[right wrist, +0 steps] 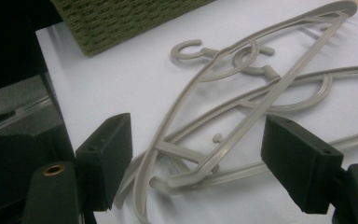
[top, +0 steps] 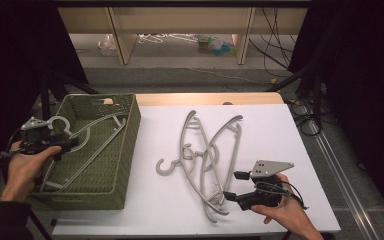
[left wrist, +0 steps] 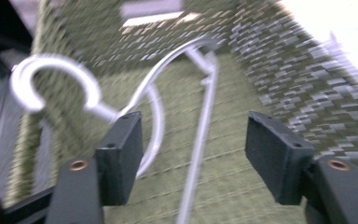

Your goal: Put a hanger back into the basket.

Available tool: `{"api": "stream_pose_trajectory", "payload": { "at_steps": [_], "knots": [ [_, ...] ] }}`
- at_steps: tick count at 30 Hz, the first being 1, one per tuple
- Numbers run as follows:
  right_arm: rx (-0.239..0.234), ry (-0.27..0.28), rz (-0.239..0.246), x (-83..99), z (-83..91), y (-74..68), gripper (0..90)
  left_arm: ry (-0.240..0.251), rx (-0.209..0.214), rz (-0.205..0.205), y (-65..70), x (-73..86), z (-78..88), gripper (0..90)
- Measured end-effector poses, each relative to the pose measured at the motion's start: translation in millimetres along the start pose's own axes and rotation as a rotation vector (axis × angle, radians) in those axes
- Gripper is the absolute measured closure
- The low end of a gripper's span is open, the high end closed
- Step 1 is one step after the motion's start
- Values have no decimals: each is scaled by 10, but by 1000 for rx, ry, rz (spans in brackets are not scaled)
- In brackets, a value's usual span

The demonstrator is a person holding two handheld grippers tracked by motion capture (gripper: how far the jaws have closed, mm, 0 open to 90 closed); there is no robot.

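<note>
A grey plastic hanger [top: 87, 131] lies inside the green woven basket [top: 125, 150] at the left, with its hook [left wrist: 37, 79] up by the basket's left rim. My left gripper [top: 72, 142] hovers over that rim next to the hook. Its jaws are open, and its pads [left wrist: 121, 154] touch nothing. In the left gripper view the hanger's bar [left wrist: 200, 140] runs beyond the gap. More grey hangers [top: 207, 160] lie overlapped on the white tabletop [top: 270, 135]. My right gripper [top: 234, 185] is open just right of their near ends [right wrist: 186, 172].
The basket's green wall [right wrist: 121, 18] stands close to the left of the hanger pile. The white board ends near the person's right hand [top: 285, 212]. Beyond the table are wooden shelf legs [top: 120, 40], and cables [top: 305, 120] trail on the floor at the right.
</note>
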State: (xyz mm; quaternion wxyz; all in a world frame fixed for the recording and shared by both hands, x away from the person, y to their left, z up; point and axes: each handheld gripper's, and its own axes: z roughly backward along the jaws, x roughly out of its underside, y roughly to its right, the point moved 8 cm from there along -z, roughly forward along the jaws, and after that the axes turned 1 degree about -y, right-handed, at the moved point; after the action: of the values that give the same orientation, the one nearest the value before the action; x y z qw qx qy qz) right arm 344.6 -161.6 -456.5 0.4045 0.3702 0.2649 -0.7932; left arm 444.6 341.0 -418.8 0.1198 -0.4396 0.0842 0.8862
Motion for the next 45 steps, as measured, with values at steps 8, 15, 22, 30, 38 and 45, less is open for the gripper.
{"api": "stream_pose_trajectory", "payload": {
  "at_steps": [8, 15, 22, 30, 38, 45],
  "knots": [
    [28, 28, -38, 12, -36, 47, 226, 124, 120, -3, 570, -56, 214, 277],
    [41, 43, -59, 30, -44, 99, 207, 175, 212, -59, 1108, 8, 256, 214],
    [40, 39, -66, 46, -67, 91, 207, 231, 324, -174, 1729, 126, 293, 215],
    [47, 35, -61, 49, -72, 97, 209, 262, 426, -208, 2244, 341, 348, 201],
    [39, 23, -57, 62, -106, 83, 210, 284, 463, -190, 2430, 515, 302, 199],
    [58, 21, -55, 30, -136, 72, 212, 296, 463, -270, 2447, 632, 220, 191]
  ]
}}
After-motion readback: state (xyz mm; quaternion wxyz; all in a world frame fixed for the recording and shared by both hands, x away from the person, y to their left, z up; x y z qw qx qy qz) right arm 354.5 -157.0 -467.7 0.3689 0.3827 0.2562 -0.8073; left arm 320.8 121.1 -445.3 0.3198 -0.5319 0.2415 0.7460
